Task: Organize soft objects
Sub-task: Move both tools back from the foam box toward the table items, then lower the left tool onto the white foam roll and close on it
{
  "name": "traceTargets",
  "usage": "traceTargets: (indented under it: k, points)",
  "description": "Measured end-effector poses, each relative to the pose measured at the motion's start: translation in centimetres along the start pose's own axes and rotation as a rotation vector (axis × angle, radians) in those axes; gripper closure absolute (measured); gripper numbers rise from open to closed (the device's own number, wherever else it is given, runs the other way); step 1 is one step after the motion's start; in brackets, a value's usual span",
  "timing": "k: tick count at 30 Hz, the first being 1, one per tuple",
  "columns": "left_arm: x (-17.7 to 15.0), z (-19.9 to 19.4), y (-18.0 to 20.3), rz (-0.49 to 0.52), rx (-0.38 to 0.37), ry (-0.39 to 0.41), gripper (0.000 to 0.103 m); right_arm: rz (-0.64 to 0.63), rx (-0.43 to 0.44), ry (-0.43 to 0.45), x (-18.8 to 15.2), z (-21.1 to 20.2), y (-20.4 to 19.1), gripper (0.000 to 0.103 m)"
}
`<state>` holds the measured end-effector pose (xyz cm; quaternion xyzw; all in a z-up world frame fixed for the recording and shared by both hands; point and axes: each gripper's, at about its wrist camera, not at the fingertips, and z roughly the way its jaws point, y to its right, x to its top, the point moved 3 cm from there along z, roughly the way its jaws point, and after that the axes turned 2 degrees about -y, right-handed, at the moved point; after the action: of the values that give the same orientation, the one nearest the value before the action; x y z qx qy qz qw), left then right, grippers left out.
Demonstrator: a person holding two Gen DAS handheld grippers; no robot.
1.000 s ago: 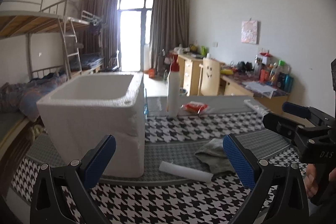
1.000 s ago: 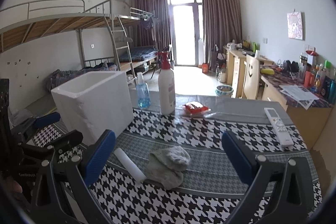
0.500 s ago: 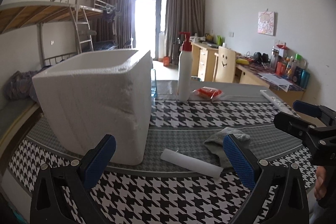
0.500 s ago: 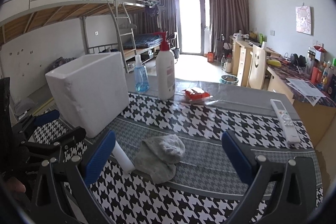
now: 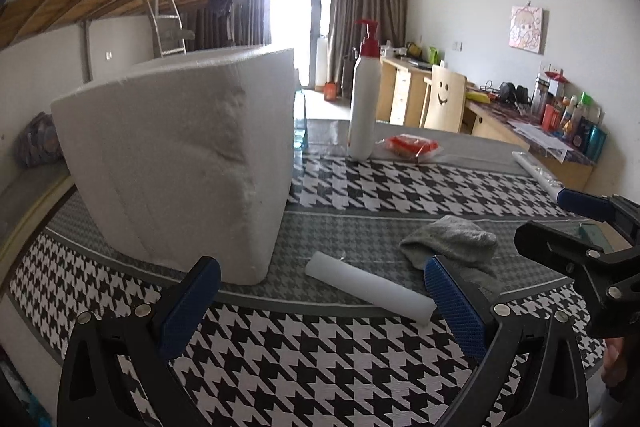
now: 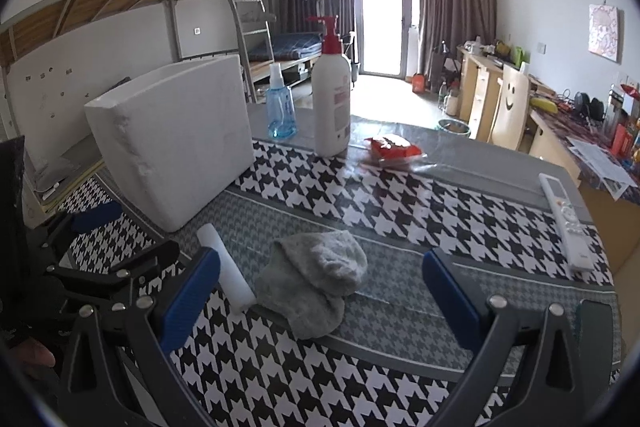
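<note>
- A white foam box [image 5: 180,163] stood at the left of the houndstooth-patterned table [image 5: 360,367], its open top facing up; what lay inside could not be seen from either wrist view.
- The left gripper [image 5: 320,301] hovered low over the near edge of the table, its blue-padded jaws spread wide and holding nothing.
- A white foam cylinder [image 5: 370,287] lay flat just ahead of that gripper, between the box and the grey cloth. Its long axis ran slantwise from near the box corner toward the near right, so it sat crosswise between the left jaws.
- The crumpled grey cloth [image 6: 316,281] rested just right of the cylinder, seemingly touching its side in the right wrist view, and almost straight ahead of the right gripper [image 6: 320,293], whose jaws were also spread and empty.
- By my reading, the left gripper was nearer the cylinder and the right nearer the cloth; either pick would then have to travel left and up into the box.
- Farther back stood a blue spray bottle [image 6: 281,107], a white pump bottle [image 6: 331,99] and a red packet [image 6: 390,147], well apart from the soft things.
- A white remote control [image 6: 566,223] lay near the right edge.
</note>
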<state>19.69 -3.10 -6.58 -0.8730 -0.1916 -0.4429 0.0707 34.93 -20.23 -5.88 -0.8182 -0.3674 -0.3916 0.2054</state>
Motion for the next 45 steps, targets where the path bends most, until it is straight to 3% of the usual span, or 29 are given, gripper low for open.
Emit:
traceTargets:
  k: [22,35,38,45]
  points:
    - [-0.7,4.1,0.9,-0.048,0.043,-0.139,0.001,-0.007,-0.007,-0.067,-0.7,2.1,1.6,0.001]
    - [-0.8,7.0,2.0,-0.066,0.061,-0.249,0.023,0.012,0.033,-0.085,-0.9,2.8,2.1,0.001]
    - [-0.9,7.5,2.3,-0.072,0.033,-0.270,0.034,0.016,0.039,-0.085,-0.9,2.8,2.2,0.001]
    - [-0.5,7.8,2.7,-0.093,0.002,-0.276,0.045,0.029,0.055,-0.085,-1.0,2.8,2.3,0.001]
